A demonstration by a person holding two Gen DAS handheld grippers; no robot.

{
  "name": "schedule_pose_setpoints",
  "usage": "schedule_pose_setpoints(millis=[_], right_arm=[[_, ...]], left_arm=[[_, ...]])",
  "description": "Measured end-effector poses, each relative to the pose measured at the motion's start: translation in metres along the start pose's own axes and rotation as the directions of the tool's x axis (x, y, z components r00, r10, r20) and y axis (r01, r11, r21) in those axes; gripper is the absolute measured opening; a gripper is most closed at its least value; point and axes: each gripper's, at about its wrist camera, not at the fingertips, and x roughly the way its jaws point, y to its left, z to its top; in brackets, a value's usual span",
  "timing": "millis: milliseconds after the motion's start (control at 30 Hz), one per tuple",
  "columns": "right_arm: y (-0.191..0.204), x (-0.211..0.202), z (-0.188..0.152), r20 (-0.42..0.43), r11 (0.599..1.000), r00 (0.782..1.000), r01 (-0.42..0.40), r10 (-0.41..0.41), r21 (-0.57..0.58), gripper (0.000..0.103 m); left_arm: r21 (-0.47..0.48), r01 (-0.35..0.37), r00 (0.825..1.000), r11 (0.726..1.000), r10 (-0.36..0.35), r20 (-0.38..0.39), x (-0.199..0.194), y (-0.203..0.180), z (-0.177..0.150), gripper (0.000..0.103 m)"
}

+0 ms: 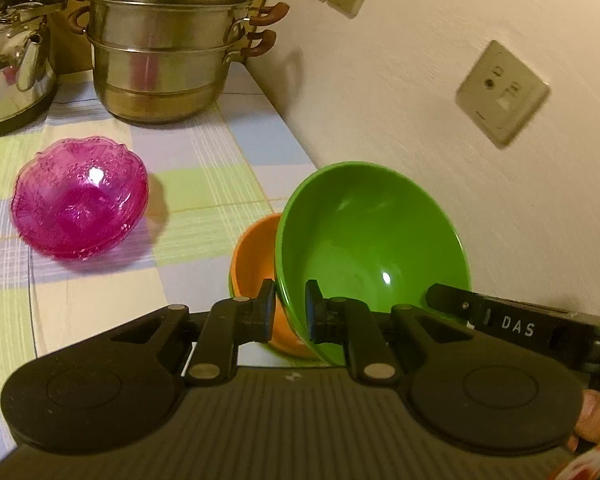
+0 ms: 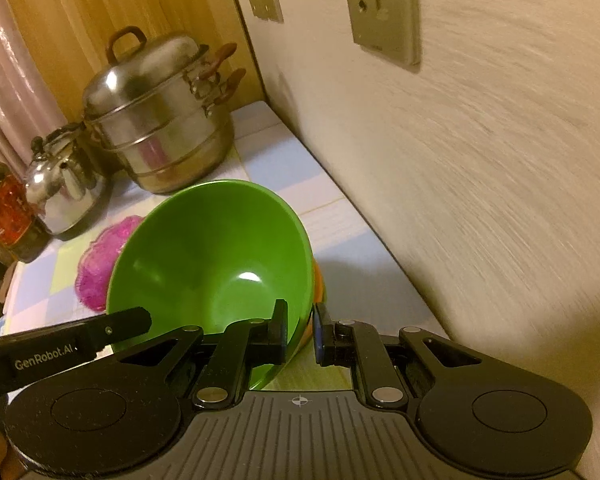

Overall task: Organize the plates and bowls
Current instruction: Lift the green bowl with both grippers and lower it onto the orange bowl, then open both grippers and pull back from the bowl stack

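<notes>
A green bowl hangs tilted over the checked tablecloth, held by its rim from two sides. My left gripper is shut on the near left part of the rim. My right gripper is shut on the right part of the rim of the green bowl. An orange bowl lies just behind and under the green one, mostly hidden; only a sliver of the orange bowl shows in the right wrist view. A pink glass bowl stands upright to the left on the cloth.
A steel steamer pot and a kettle stand at the back of the table. A bottle is at the far left. The wall with sockets runs close along the table's right edge.
</notes>
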Motion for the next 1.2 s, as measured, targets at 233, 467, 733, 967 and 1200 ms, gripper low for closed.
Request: schedule_pose_setpoints(millis=[233, 467, 733, 967, 1200], right_arm=[[-0.003, 0.038, 0.011, -0.041, 0.999, 0.999, 0.015, -0.016, -0.033, 0.012], [-0.001, 0.061, 0.009, -0.067, 0.996, 0.997, 0.026, -0.031, -0.084, 0.012], [0.005, 0.073, 0.000, -0.072, 0.990, 0.995, 0.057, -0.067, -0.130, 0.012], [0.003, 0.076, -0.003, -0.057, 0.989, 0.996, 0.058, -0.066, -0.135, 0.013], [-0.001, 0.058, -0.004, -0.009, 0.996, 1.000, 0.029, -0.030, -0.088, 0.026]], left_arm=[[-0.002, -0.025, 0.999, 1.000, 0.025, -0.037, 0.033, 0.007, 0.008, 0.013], [-0.006, -0.040, 0.997, 0.999, 0.040, -0.069, 0.048, 0.015, 0.003, 0.013], [-0.001, -0.048, 0.996, 0.999, 0.048, -0.078, 0.054, 0.017, -0.001, 0.013], [-0.002, -0.060, 0.996, 0.998, 0.060, -0.064, 0.057, 0.019, 0.000, 0.014], [-0.034, -0.045, 0.999, 0.998, 0.045, -0.025, 0.045, 0.021, -0.003, 0.020]])
